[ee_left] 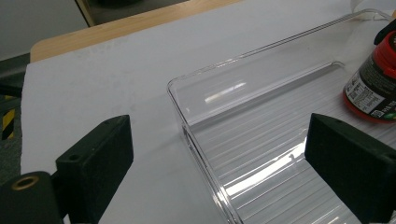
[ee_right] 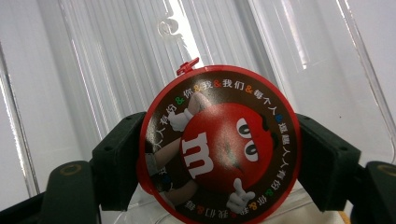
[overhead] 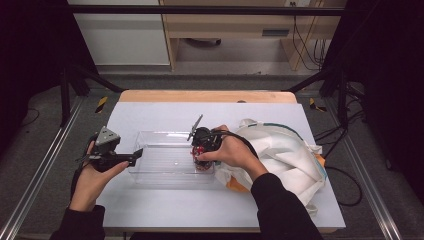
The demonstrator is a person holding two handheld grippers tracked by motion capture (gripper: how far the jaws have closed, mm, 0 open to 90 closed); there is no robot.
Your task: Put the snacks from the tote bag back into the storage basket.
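We saw the right tool (overhead: 201, 150) clamped on a red candy tub (ee_right: 218, 145), one jaw against each side of its round lid, holding it at the right end of the clear plastic bin (overhead: 160, 172). The bin sat on the white worktop (overhead: 150, 207), with a white cloth bag (overhead: 285, 160) just beside it. The left tool (overhead: 135, 156) stood open at the bin's left end, its jaws straddling the near corner and gripping nothing.
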